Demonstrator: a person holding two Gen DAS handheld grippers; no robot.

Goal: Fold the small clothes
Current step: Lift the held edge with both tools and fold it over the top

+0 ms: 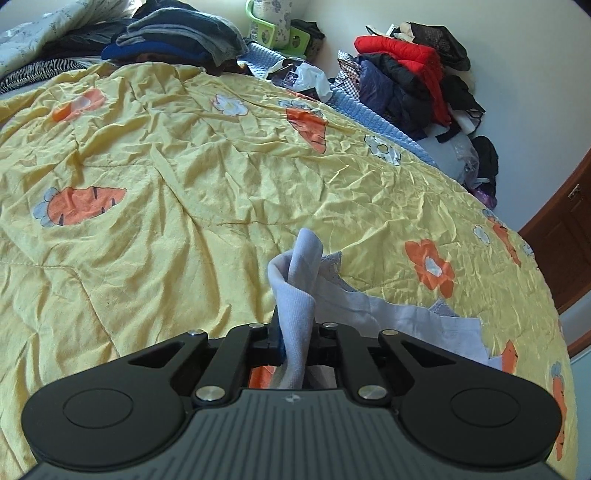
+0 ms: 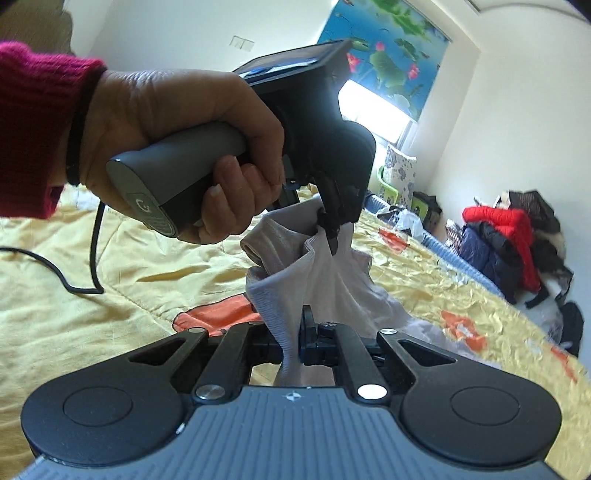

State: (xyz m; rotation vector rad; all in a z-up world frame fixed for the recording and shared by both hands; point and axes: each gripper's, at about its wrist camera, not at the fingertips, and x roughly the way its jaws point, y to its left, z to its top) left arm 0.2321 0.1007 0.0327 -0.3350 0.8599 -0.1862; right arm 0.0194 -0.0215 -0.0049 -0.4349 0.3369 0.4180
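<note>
A small pale lilac garment [image 1: 300,258] hangs bunched above the yellow quilt [image 1: 184,166]. In the left wrist view my left gripper [image 1: 295,330] is shut on a ribbed edge of it, and the rest trails down to the right onto the quilt. In the right wrist view my right gripper [image 2: 294,334] is shut on another ribbed edge of the same garment [image 2: 332,280]. Just beyond, a hand in a magenta sleeve [image 2: 177,122] holds the left gripper [image 2: 331,236], which pinches the cloth from above. The garment stretches between the two grips, lifted off the bed.
The quilt has orange carrot and flower prints. Folded dark clothes [image 1: 177,37] lie at its far edge, beside a green stool [image 1: 273,33]. A heap with a red jacket [image 1: 402,55] sits against the wall. A black cable [image 2: 74,273] crosses the quilt. A brown door [image 1: 565,236] stands at the right.
</note>
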